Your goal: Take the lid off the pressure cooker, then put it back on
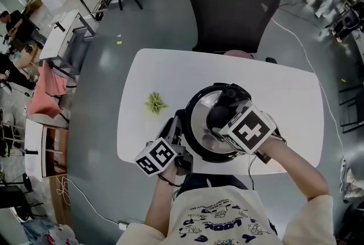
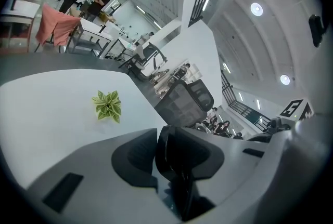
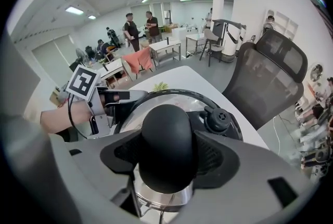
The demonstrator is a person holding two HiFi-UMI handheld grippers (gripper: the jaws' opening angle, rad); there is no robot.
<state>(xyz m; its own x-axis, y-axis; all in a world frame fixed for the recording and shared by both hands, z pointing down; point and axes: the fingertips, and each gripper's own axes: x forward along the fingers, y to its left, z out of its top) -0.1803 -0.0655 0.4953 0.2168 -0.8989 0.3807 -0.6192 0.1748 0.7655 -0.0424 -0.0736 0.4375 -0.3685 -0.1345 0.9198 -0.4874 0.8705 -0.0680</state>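
Note:
A steel pressure cooker (image 1: 196, 136) stands near the front edge of the white table (image 1: 284, 90), with its lid (image 3: 174, 99) sitting on the pot. My right gripper (image 3: 166, 158) points steeply down and is shut on the lid's round black knob (image 3: 166, 137), one pad on each side. The lid's black valve (image 3: 219, 119) sits just behind the knob. At the cooker's left, my left gripper (image 1: 177, 131) is shut on the black side handle (image 2: 179, 158), which fills the gap between its jaws. In the right gripper view the left gripper (image 3: 115, 98) reaches the cooker's rim.
A small green leafy ornament (image 1: 154, 103) lies on the table left of the cooker. A black office chair (image 1: 233, 5) stands behind the table. Desks, chairs and people are farther off across the room.

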